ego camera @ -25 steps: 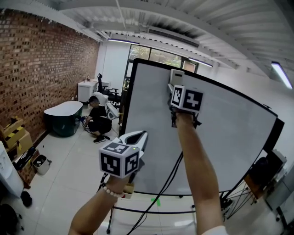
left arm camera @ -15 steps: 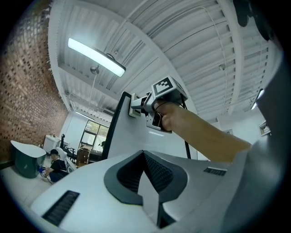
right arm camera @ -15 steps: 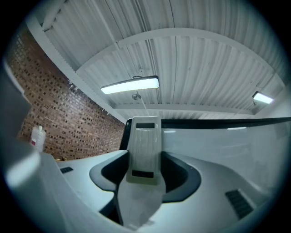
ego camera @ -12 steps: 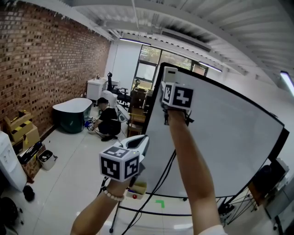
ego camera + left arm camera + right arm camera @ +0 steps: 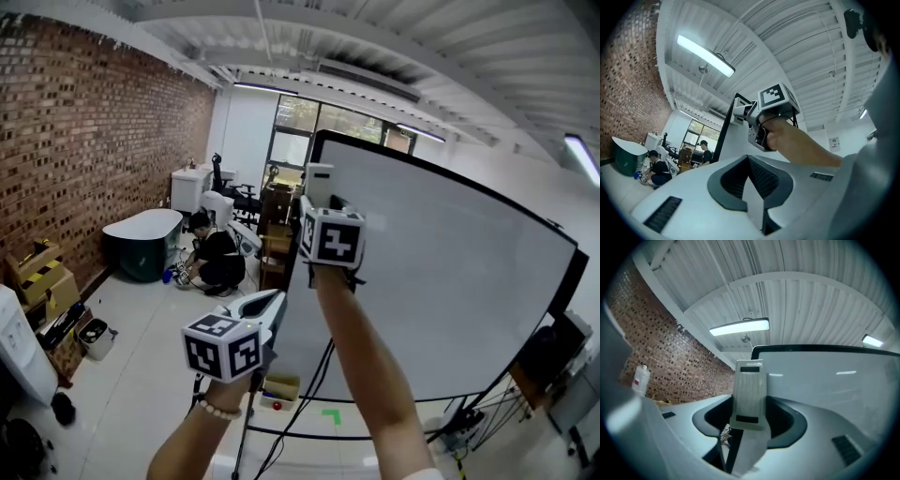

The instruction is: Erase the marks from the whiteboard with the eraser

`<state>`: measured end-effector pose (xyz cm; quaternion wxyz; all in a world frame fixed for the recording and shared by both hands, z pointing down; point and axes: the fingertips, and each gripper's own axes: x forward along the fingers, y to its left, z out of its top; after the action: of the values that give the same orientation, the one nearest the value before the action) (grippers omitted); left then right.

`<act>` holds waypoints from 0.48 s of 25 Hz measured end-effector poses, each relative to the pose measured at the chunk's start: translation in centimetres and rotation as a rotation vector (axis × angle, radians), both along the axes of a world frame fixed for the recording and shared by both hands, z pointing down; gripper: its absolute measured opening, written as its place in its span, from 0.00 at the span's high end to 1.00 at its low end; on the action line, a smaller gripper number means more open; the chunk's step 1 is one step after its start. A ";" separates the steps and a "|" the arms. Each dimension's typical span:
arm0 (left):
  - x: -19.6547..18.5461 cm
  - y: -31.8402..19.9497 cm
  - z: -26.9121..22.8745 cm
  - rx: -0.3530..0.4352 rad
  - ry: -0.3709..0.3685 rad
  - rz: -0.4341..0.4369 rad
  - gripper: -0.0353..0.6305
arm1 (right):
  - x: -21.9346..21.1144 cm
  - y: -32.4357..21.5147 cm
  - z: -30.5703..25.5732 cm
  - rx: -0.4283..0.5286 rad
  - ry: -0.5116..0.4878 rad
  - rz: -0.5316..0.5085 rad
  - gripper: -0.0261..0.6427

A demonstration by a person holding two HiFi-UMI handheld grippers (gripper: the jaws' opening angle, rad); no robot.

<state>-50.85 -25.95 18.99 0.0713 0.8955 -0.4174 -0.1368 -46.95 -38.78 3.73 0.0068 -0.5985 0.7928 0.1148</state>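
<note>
The whiteboard (image 5: 441,281) is large, black-framed and on a stand; its surface looks plain white, with no marks I can make out. A pale grey eraser (image 5: 319,180) stands upright at the board's upper left corner. My right gripper (image 5: 322,202) is raised and shut on it. The right gripper view shows the eraser (image 5: 749,394) between the jaws, with the whiteboard (image 5: 829,376) to its right. My left gripper (image 5: 265,305) hangs low in front of the board's left edge, away from it. Its jaws (image 5: 752,187) are shut on nothing, and beyond them the right gripper (image 5: 740,112) shows.
A brick wall (image 5: 84,159) runs along the left. A person (image 5: 217,258) crouches on the floor behind the board's left edge, beside a dark tub (image 5: 141,242). Boxes (image 5: 37,281) sit at the wall. A cable and stand legs (image 5: 309,431) lie under the board.
My right gripper has carried the eraser leftward along the top of the board to its upper left corner. The left gripper has drifted slightly left and down.
</note>
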 end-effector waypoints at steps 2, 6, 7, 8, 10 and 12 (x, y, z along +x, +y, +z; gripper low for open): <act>0.0 0.0 0.0 0.013 0.005 -0.022 0.96 | 0.1 -0.1 1.3 -0.017 0.003 -0.006 0.59; 0.8 0.0 0.0 0.018 -0.017 -0.077 0.96 | 1.0 -0.7 3.2 -0.057 0.001 -0.009 0.59; 1.2 0.1 0.0 0.014 -0.023 -0.072 0.96 | 1.3 -0.9 3.5 -0.065 -0.002 -0.009 0.59; 1.5 0.3 0.1 0.012 -0.028 -0.065 0.96 | 1.7 -1.0 3.7 -0.069 -0.006 -0.008 0.59; 2.2 0.6 0.2 0.015 -0.037 -0.052 0.96 | 2.5 -1.0 3.6 -0.065 -0.008 0.002 0.59; 2.9 0.9 0.2 0.016 -0.040 -0.038 0.96 | 3.8 -0.9 3.1 -0.056 -0.012 0.012 0.59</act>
<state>-47.98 -25.06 19.20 0.0531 0.8904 -0.4347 -0.1238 -43.20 -39.67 6.87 -0.0059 -0.6038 0.7921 0.0893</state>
